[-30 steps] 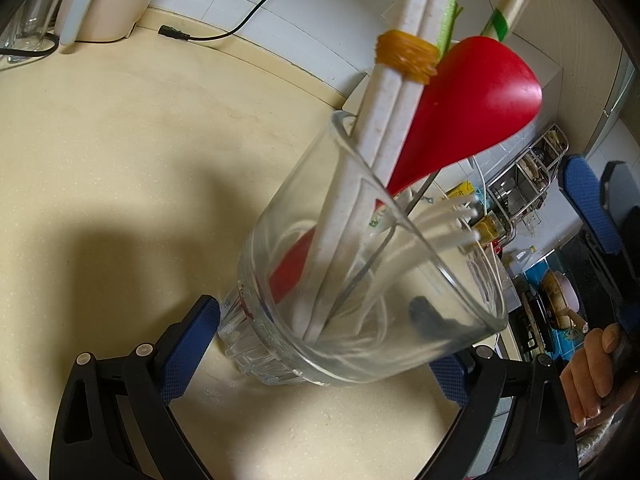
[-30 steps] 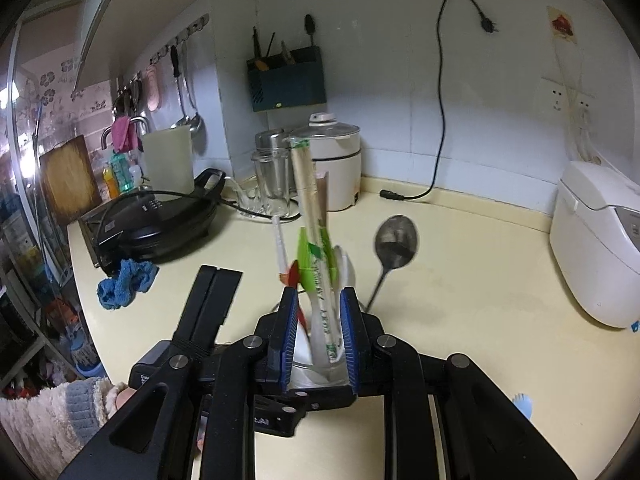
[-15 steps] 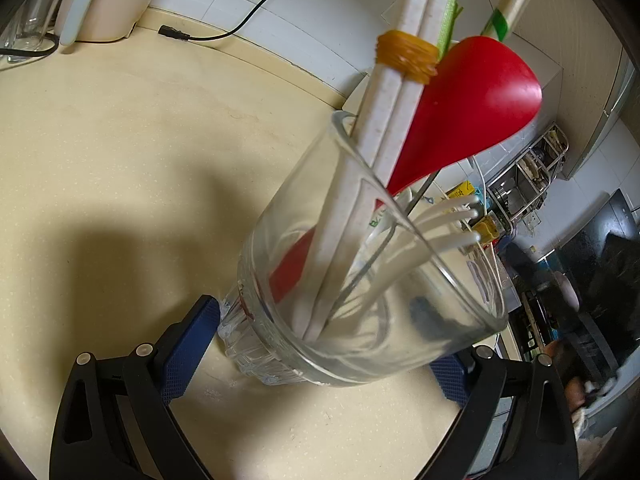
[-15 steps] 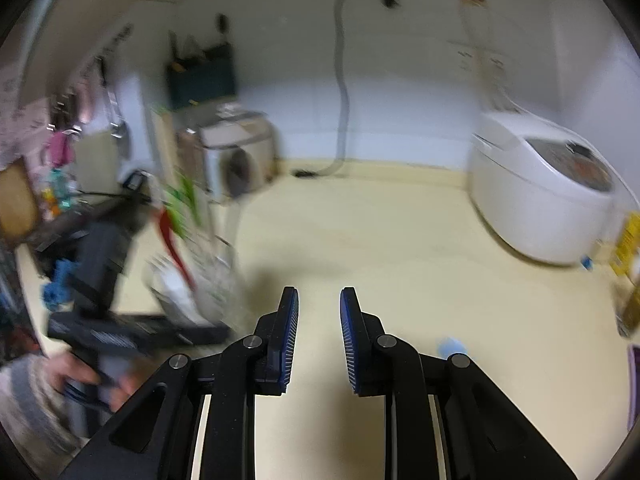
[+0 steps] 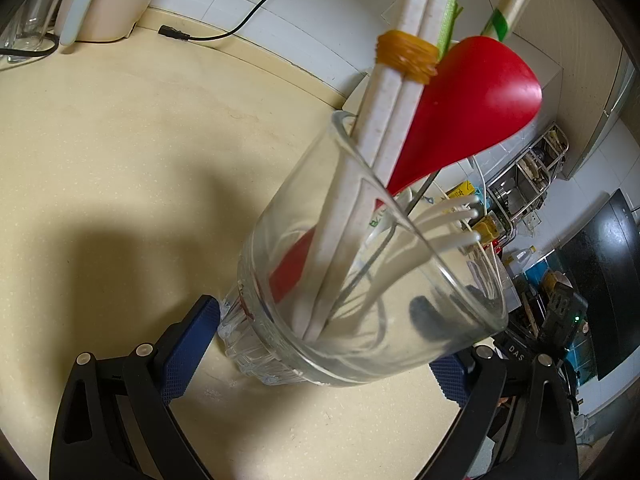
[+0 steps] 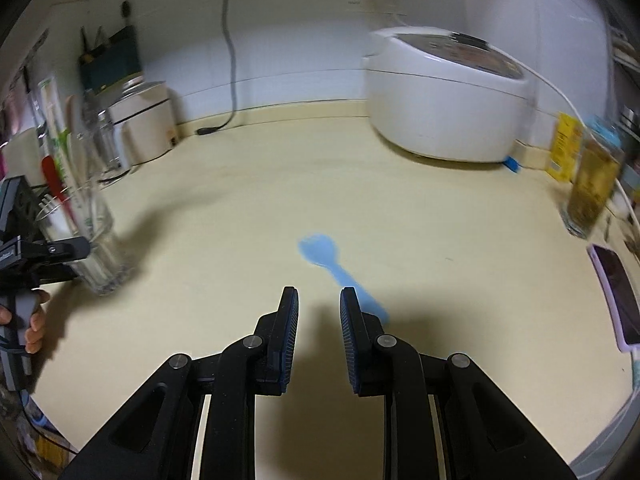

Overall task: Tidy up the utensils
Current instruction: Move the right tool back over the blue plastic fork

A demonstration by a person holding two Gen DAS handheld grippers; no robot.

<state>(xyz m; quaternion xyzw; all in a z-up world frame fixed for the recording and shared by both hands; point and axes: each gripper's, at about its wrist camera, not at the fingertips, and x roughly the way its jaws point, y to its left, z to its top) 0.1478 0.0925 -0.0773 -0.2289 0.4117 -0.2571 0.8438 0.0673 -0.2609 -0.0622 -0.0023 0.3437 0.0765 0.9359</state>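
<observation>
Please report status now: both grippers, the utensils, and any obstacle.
Left gripper shut on glass of utensils. Right gripper open, empty, blue spoon just ahead on counter. No obstacle between.

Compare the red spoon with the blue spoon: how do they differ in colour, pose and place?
The red spoon stands tilted inside the glass, bowl end up; the blue spoon lies flat on the bare counter. The red one shares its glass with other utensils; the blue one lies alone. Both look plastic and neither is gripped directly.
</observation>
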